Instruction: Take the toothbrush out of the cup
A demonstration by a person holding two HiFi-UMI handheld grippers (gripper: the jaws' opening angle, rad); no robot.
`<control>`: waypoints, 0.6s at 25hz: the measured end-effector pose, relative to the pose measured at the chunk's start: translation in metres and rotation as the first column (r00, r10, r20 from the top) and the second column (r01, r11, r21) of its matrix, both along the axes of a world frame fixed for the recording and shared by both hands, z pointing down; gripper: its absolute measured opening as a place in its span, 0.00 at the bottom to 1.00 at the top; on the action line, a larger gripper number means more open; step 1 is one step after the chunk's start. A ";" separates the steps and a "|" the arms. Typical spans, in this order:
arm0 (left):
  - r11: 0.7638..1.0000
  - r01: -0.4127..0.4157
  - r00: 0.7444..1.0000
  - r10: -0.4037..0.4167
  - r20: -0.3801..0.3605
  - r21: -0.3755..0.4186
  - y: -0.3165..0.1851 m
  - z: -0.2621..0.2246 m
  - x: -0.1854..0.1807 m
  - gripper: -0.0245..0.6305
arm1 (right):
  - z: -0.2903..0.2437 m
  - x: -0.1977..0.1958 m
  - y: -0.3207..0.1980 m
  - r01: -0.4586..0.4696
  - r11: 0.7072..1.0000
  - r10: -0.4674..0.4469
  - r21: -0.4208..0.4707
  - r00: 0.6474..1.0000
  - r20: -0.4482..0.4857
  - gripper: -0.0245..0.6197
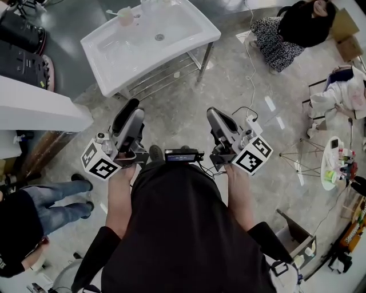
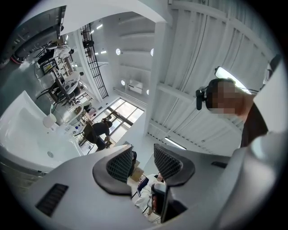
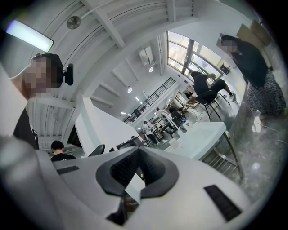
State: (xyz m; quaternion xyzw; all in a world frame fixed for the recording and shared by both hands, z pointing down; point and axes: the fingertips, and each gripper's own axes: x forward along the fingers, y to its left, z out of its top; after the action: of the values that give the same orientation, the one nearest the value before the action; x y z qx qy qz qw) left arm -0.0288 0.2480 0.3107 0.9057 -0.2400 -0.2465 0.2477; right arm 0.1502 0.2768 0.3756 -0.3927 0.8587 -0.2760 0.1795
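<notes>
Toothbrush (image 1: 112, 12): stood in the cup (image 1: 126, 17) at the far left corner of the sink (image 1: 160, 63), long axis slanted, free end leaning out past the cup's rim toward the left of the head view. Lay ahead of both tongs and well apart from them, with floor (image 1: 177, 109) and the sink's near edge between. Left tongs (image 1: 128, 111): held open, nothing between the jaws in the left gripper view; pointed almost straight at the cup, so judged the nearer and the better lined up. Right tongs (image 1: 216, 117): closed, nothing held, set off to the right of that line. Coming move judged as a reach forward over the basin, then a grip across the leaning handle above the cup's rim, not along it.
</notes>
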 end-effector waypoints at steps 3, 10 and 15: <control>1.000 0.004 1.000 -0.004 0.008 0.005 0.001 -0.001 0.009 0.28 | 0.000 0.007 0.001 0.009 1.000 -0.009 0.007 1.000 0.006 0.05; 1.000 0.001 1.000 -0.001 0.028 0.003 0.005 0.000 0.024 0.28 | 0.002 0.024 0.002 -0.006 1.000 0.006 0.017 1.000 0.021 0.05; 1.000 -0.007 1.000 0.006 0.028 0.007 -0.003 -0.002 0.029 0.28 | 0.000 0.030 -0.003 -0.023 0.999 0.023 0.024 1.000 0.021 0.05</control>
State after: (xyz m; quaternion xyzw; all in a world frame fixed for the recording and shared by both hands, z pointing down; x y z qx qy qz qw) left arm 0.0002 0.2447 0.3090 0.9107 -0.2397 -0.2338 0.2420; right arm 0.1804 0.2734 0.3754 -0.3975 0.8555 -0.2676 0.1965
